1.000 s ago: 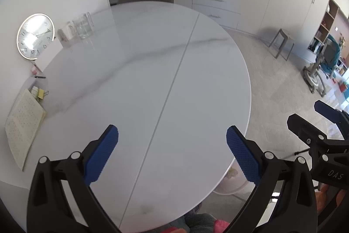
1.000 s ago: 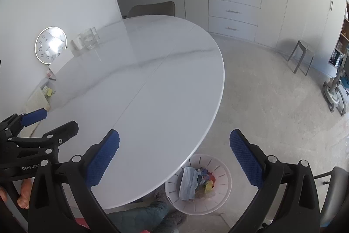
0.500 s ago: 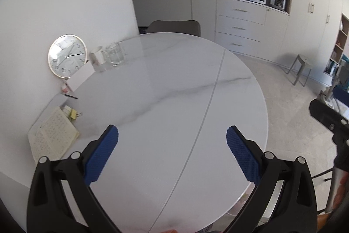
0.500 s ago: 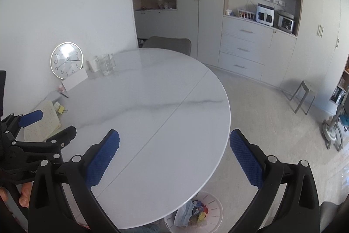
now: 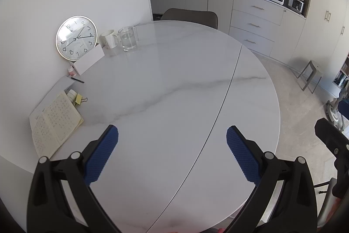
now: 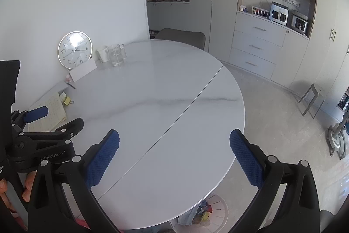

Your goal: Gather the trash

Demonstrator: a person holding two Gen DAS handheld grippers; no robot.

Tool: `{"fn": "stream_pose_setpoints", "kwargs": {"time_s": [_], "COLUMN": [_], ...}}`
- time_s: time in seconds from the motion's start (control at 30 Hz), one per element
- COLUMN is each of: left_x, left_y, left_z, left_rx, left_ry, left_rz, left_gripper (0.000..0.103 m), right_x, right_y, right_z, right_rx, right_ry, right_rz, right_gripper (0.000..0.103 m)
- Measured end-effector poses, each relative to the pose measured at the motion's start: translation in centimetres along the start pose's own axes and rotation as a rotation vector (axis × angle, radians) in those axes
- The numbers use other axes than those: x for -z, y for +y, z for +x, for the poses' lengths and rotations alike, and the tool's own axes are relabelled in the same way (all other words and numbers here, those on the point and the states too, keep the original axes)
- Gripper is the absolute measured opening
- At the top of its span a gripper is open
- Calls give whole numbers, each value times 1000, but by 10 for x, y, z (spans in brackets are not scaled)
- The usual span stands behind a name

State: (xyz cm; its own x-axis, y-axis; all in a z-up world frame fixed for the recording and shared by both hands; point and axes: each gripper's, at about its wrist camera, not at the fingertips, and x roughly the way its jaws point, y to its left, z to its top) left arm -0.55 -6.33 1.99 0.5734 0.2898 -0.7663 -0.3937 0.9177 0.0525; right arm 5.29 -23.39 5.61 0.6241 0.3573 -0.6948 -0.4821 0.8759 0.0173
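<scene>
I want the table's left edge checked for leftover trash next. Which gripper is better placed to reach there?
Left. The left gripper, open and empty, sits nearer the notebook and binder clip; the right gripper is beside the bin.

Down on the floor sits the white waste basket (image 6: pixel 220 209), round with slotted walls, tucked partly under the near edge of the tabletop (image 6: pixel 165 102) so only part of its rim shows. Inside lies the collected trash (image 6: pixel 196 214): a crumpled pale blue piece on the left, and bits of red, yellow and dark blue bunched just beside it. The pile rests low in the basket, with its far side hidden by the tabletop's edge.
</scene>
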Motion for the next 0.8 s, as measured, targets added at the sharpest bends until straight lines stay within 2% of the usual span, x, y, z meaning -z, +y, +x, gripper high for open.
{"fn": "stream_pose_setpoints", "kwargs": {"time_s": [0.53,0.8], "left_x": [-4,-3], "left_y": [-7,-16], "left_z": [9,10], "left_rx": [13,37], "left_ry": [15,-3], "left_rz": [16,40], "left_gripper": [95,95], "right_x": [1,4], "right_y": [-4,-7], "right_z": [14,18], "right_rx": [5,1], "right_ry": [31,49], "right_rz": [20,30], "right_gripper": [101,101]}}
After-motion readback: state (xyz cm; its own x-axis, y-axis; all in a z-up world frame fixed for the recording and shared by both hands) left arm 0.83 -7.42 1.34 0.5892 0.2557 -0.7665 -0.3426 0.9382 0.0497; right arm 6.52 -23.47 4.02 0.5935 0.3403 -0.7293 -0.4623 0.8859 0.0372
